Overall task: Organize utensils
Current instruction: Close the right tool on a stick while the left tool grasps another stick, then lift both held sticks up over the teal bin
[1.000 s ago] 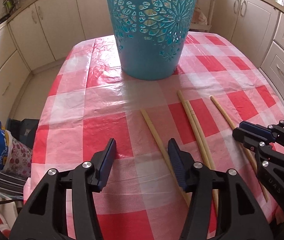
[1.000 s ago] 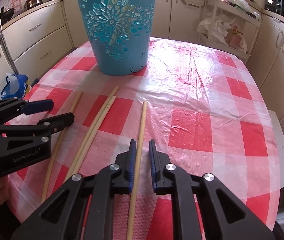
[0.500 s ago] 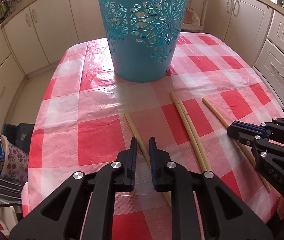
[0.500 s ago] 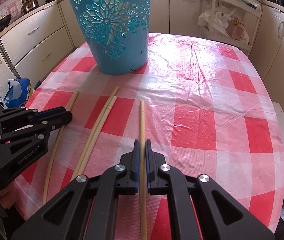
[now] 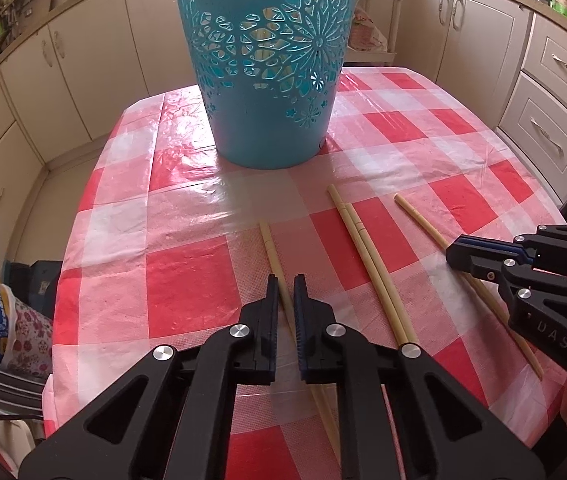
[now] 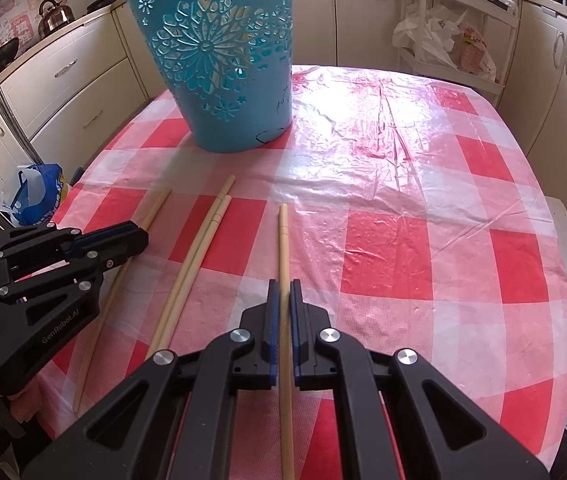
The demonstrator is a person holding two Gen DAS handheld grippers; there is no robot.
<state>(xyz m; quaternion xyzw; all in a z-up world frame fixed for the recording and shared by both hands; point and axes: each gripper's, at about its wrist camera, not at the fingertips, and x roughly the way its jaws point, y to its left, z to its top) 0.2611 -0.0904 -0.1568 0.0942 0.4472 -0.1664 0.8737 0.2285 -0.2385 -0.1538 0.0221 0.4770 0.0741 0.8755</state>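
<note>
Right wrist view: right gripper (image 6: 280, 286) fingers pinched on a thin, light, stiff, slippery chopstick (image 6: 282, 240) mid-shaft on the desk (image 6: 403, 184); left gripper (image 5: 283, 282) likewise clamps another chopstick (image 5: 272, 254).

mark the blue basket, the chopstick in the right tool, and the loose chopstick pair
blue basket (image 6: 239, 120), right wrist view, solid lower wall.
chopstick in the right tool (image 6: 283, 240), right wrist view, shaft ahead of the pads.
loose chopstick pair (image 5: 367, 256), left wrist view, mid-shaft where the two lie side by side.

Both grippers (image 5: 283, 292) (image 6: 284, 296) clamped — angled down
</note>
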